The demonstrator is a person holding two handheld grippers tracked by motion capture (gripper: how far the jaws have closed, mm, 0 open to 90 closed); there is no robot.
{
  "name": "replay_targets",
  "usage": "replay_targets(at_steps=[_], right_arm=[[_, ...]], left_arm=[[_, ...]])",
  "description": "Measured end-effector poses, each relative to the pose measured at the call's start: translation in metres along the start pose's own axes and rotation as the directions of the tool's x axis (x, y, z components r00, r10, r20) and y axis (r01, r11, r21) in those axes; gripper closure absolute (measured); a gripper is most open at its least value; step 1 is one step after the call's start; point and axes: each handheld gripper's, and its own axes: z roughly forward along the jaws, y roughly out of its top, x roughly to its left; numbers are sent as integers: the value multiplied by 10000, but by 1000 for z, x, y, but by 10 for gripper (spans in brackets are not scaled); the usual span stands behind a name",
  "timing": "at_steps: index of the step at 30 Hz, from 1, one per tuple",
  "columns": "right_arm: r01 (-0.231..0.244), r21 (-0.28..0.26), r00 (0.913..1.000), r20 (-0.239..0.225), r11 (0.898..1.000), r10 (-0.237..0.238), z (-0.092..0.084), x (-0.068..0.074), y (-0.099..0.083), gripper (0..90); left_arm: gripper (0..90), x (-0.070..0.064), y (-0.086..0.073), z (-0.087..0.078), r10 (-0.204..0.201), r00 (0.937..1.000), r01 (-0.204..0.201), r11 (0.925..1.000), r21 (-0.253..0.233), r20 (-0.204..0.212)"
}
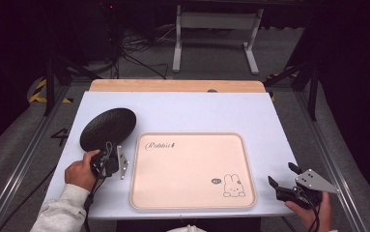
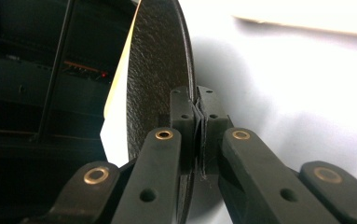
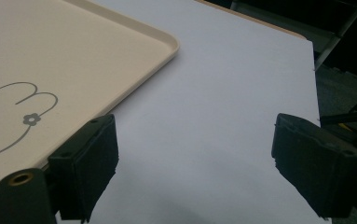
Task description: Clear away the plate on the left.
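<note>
A black round plate (image 1: 108,127) is tilted up off the white table at the left, held by its near rim. My left gripper (image 1: 106,155) is shut on that rim; in the left gripper view the plate (image 2: 160,79) stands edge-on with the rim pinched where the left gripper (image 2: 198,119) closes. A beige tray (image 1: 192,170) with a rabbit drawing lies flat in the middle. My right gripper (image 1: 281,177) stands open at the table's front right with nothing between its fingers; in the right gripper view the right gripper (image 3: 195,154) hovers over bare table beside the tray (image 3: 73,60) corner.
The white table top (image 1: 197,111) has a wooden strip along its far edge. A white stand's legs (image 1: 216,43) and cables sit on the dark floor behind. The table's right edge (image 3: 313,65) runs close to my right gripper.
</note>
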Motion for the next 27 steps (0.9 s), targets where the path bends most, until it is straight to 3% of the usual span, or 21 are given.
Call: replay_targets(at_steps=[5,13,20,27], right_arm=[[36,5,10000,27,10000,-36,0,0,0,152],[23,-55,10000,41,10000,-23,-1,0,0,152],[58,-41,10000,76,10000,-57,-1,1,1,152],[104,-33,9998,143,9999,-103,-1,1,1,152]], left_arm=[[875,-1,6,-9,-151,9999,152,9995,-268,12],[875,-4,23,-29,-47,10000,47,9949,-1006,6],[874,-13,42,-46,173,9998,-163,9847,-1734,44],[873,-23,65,-59,718,9973,-657,9684,-2408,165]])
